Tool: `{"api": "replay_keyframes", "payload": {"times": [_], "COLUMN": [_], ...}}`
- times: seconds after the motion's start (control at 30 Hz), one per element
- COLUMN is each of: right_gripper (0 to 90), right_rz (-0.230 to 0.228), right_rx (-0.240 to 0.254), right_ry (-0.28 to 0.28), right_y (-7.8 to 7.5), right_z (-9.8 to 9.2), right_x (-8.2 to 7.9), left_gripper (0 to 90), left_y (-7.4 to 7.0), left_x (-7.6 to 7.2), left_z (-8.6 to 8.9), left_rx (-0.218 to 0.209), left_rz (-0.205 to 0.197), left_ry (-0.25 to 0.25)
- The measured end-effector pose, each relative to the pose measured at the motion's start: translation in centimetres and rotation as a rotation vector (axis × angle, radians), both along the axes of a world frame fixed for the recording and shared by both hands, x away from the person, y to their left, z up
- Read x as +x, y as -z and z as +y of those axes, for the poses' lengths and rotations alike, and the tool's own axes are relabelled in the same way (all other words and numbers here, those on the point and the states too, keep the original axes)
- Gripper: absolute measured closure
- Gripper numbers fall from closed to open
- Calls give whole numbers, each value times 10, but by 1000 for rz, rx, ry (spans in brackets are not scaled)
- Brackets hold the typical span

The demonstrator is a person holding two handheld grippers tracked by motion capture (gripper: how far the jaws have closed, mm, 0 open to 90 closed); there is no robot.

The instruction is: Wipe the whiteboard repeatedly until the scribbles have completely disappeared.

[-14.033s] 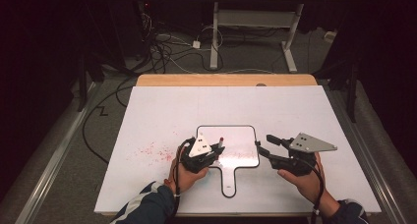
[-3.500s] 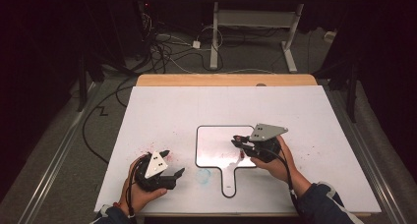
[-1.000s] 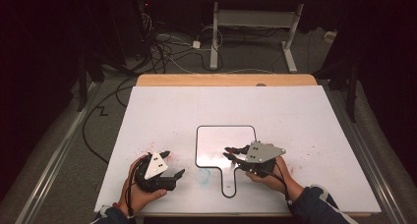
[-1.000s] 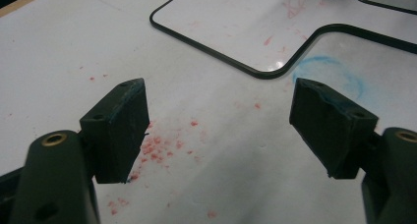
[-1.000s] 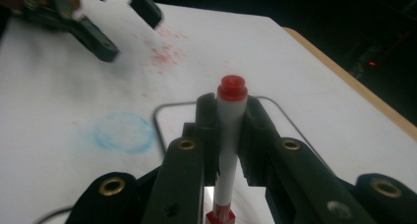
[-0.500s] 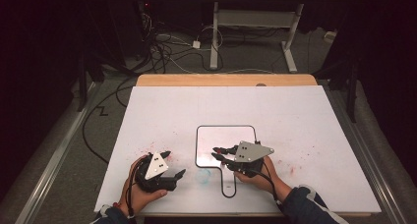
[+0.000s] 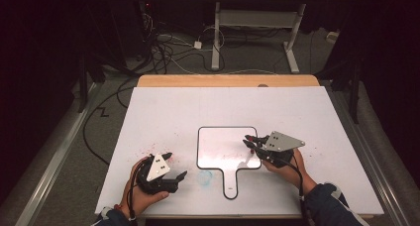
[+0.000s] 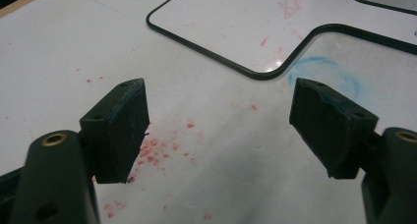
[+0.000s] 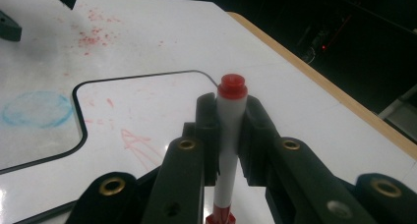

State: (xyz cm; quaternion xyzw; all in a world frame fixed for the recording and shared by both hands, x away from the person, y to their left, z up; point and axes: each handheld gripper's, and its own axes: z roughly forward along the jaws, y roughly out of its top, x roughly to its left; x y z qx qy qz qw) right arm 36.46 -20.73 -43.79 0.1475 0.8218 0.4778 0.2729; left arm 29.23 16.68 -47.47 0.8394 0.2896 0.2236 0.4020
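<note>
High view, lower half of frame: white counter [image 7: 148, 112] with a wooden far edge, carrying a small paddle-shaped whiteboard [image 7: 225, 149] with a black rim, its handle pointing toward the bottom edge.

Right tongs [image 7: 249, 142], lower right of centre: clenched on a red marker [image 9: 230, 135], tips over the right edge of the whiteboard. Right gripper view, centre: marker has a white barrel and a red end, stands upright between the two black jaws, pressed on both sides. Faint red pen strokes [image 9: 135, 145] lie on the board to the left of the jaws.

Left tongs [image 7: 174, 167], lower left of the high view: released, jaws spread wide, nothing between them. They rest on the counter just left of the whiteboard's handle, well apart from the marker. Left gripper view: pads [image 8: 120, 126] stand apart at lower left and lower right, bare counter between.

Marks on the counter: red specks [image 8: 157, 148] between and below the left jaws; a blue scribbled ring [image 7: 205, 177] just beside the board's lower left corner.
</note>
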Motion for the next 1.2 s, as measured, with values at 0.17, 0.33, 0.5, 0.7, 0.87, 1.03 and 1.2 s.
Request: {"api": "replay_keyframes", "payload": {"times": [0.17,0.33,0.5,0.7,0.87,1.03,1.2], "right_gripper": [814,814,814,814,814,815,815], "right_rz": [34,58,63,56,55,40,18], "right_rx": [48,88,102,139,90,74,69], "right_ry": [-30,-93,-150,-220,-251,-245,-206], "right_y": [3,5,6,-1,5,9,9], "right_z": [11,34,57,86,99,89,65], "right_x": [2,0,-3,-5,-8,-7,-2], "left_gripper": [221,221,221,221,221,221,221], "left_y": [0,1,0,0,0,0,0], "left_x": [1,1,1,1,0,0,0], "left_z": [0,1,1,2,4,4,2], "left_rx": [-2,-4,-9,-11,-16,-18,-12], "left_rz": [3,3,2,2,2,2,3], "left_ry": [3,3,3,5,6,5,6]}}
